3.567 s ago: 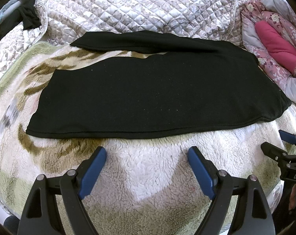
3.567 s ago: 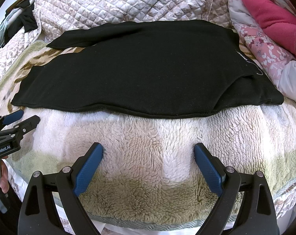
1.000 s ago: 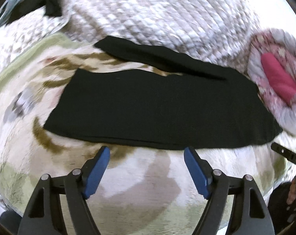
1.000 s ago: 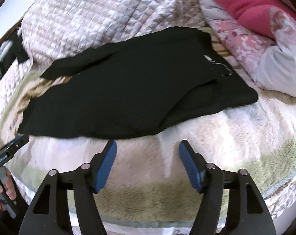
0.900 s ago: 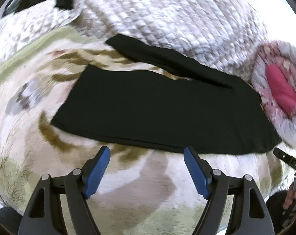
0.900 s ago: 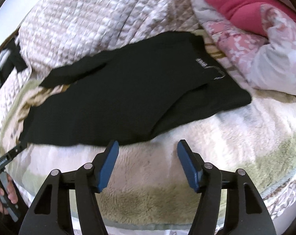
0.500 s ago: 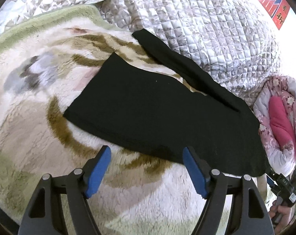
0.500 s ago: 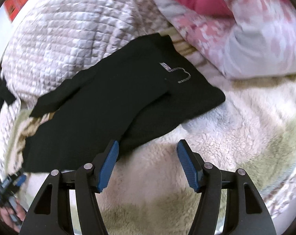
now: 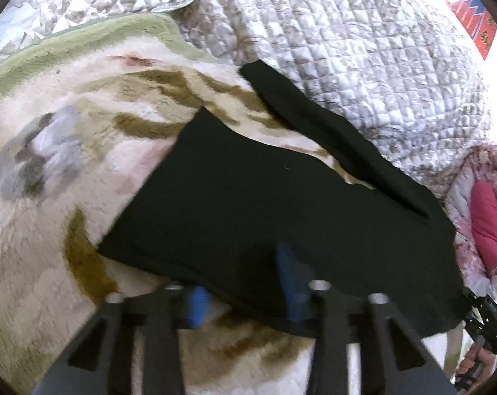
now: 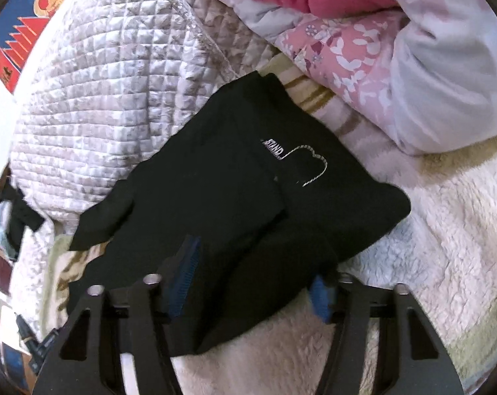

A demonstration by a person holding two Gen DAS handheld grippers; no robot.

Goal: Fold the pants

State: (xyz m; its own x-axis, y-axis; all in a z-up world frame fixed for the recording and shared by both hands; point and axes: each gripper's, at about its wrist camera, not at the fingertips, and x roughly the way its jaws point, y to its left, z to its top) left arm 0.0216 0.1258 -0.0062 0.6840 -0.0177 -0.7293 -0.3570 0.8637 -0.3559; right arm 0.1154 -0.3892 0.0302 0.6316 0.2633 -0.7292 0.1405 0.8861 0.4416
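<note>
Pants, black, lie spread on a fluffy cream blanket that covers the bed, and both grippers are at their near edge

Seen from the left wrist, the left gripper has its jaws closing around the near hem of one leg. One blue pad sits above the cloth and the other shows at the edge below it, so the fabric is between them; the pads are blurred, and whether they already press on it cannot be told

Seen from the right wrist, the right gripper is at the waist end, its jaws closing too. The cloth bunches up between the two blue pads, which touch it on both sides and pinch a raised fold

Outward from the grippers, the pants run across the blanket with the second leg lying apart from the first, a strip of blanket showing between them. White lettering and a stitched outline mark the waist area. Beyond the pants lies a grey quilted cover, and to the right a pink floral quilt with a bright pink lining. At the right edge of the left view, a hand holds the other gripper's handle
</note>
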